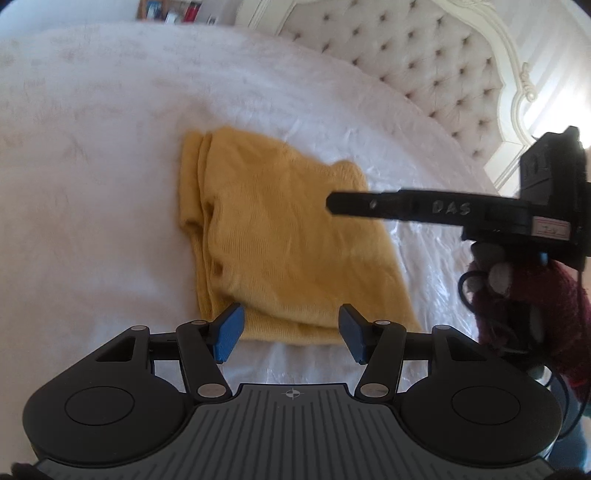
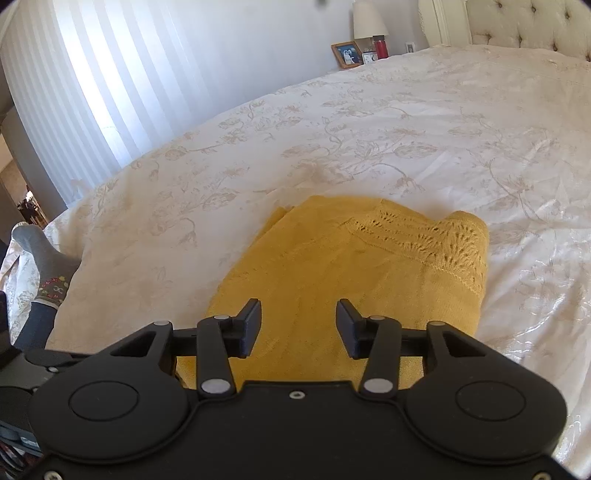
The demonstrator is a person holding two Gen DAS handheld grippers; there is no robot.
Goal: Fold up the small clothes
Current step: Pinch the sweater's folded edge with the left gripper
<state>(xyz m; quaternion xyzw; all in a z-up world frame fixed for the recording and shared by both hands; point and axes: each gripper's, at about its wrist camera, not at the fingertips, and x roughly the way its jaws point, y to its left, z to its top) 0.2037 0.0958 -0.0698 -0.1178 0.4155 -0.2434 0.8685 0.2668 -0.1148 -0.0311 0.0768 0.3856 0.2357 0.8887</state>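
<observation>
A yellow knitted garment (image 1: 280, 236) lies folded into a rough rectangle on the white bed cover (image 1: 92, 184). My left gripper (image 1: 291, 321), with blue pads, stands open just above the garment's near edge, and nothing is pinched between the pads. The right gripper (image 1: 332, 205) reaches in from the right over the garment's middle, seen side-on, held by a gloved hand (image 1: 495, 273) in a dark red sleeve. In the right wrist view the right gripper (image 2: 298, 314) stands open over the garment (image 2: 332, 266), whose lace-knit part lies at the far right. Its black pads hold nothing.
The floral bed cover (image 2: 332, 129) spreads wide around the garment. A tufted headboard (image 1: 424, 62) rises behind. A foot in a grey sock (image 2: 44, 258) rests at the bed's left edge. A photo frame (image 2: 347, 54), lamp (image 2: 369, 20) and red bottle (image 2: 380, 46) stand beyond the bed.
</observation>
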